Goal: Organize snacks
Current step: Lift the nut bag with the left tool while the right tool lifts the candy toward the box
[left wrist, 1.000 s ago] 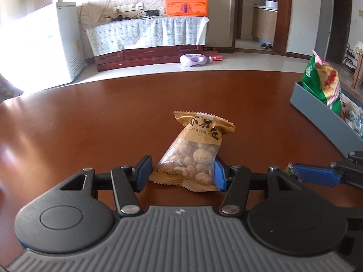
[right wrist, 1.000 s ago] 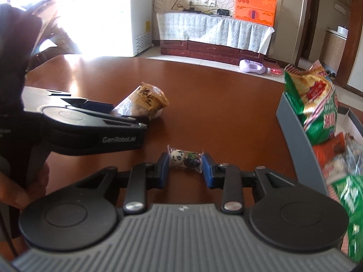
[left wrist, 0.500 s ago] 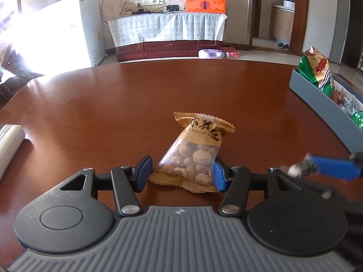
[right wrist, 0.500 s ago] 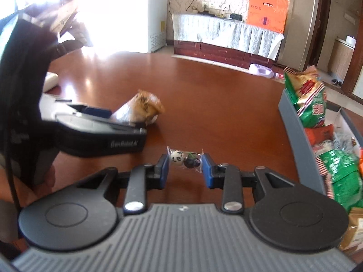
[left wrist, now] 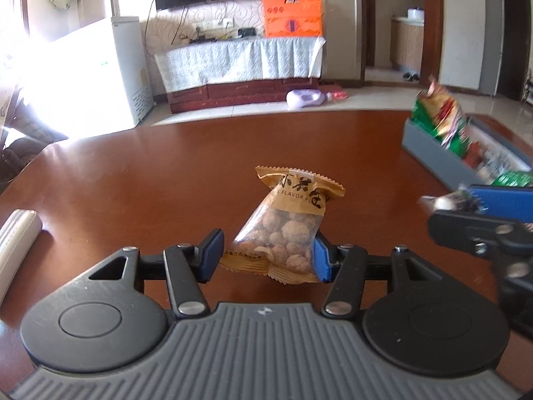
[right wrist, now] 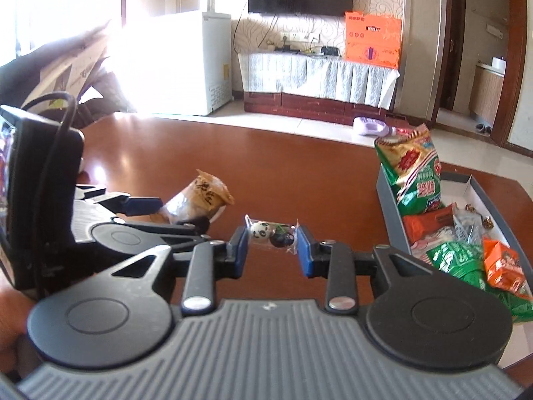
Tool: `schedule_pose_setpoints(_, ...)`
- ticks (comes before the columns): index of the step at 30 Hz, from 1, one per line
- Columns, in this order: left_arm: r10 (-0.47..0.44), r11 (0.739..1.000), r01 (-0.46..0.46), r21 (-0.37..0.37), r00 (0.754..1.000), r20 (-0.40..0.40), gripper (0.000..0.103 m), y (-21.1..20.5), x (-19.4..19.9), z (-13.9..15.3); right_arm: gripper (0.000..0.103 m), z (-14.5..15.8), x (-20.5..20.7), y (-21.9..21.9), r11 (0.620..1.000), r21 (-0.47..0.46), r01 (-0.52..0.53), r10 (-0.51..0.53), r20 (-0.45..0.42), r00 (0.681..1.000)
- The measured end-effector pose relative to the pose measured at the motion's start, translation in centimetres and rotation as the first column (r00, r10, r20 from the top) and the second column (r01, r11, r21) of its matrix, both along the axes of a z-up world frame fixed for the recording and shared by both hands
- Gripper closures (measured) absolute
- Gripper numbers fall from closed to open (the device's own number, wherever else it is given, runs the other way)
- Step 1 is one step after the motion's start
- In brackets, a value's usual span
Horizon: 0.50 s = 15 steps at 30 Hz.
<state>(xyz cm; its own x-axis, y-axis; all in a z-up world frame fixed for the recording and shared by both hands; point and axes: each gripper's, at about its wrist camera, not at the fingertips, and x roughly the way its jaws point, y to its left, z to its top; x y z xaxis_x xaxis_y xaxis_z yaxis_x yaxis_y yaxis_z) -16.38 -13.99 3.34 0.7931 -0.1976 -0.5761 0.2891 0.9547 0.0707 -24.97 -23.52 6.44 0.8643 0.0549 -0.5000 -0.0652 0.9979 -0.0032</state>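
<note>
Table (left wrist: 140, 180); box (right wrist: 388, 206) contents seemingly jumbled.

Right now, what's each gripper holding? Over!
Left gripper shut on peanut bag. Right gripper shut on panda candy. Both lifted off table. Grey snack box right, path clear.

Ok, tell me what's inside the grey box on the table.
The grey box holds snack packets: a tall green and yellow bag standing at the far end, an orange pack, clear wrapped sweets, more green and orange packs nearer. Whatever lies underneath them is covered.
</note>
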Motion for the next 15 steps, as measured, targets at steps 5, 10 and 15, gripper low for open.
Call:
schedule_pose_setpoints(5, -0.023, 1.0, 0.023, -0.005, 1.0, 0.018, 0.042, -1.4, 0.1, 1.7, 0.069, 1.0, -0.6, -0.8, 1.0, 0.016, 0.027, -0.027, 0.032, 0.999)
schedule_pose_setpoints(10, -0.027, 1.0, 0.027, 0.006, 0.999, 0.023, 0.042, -2.2, 0.7, 2.5, 0.069, 1.3, -1.1, -1.3, 0.999, 0.023, 0.028, -0.029, 0.035, 0.999)
schedule_pose_setpoints(15, -0.029, 0.999, 0.029, 0.019, 0.999, 0.029, 0.042, -2.6, 0.7, 2.7, 0.069, 1.8, -1.5, -1.4, 1.0, 0.016, 0.022, -0.022, 0.047, 0.999)
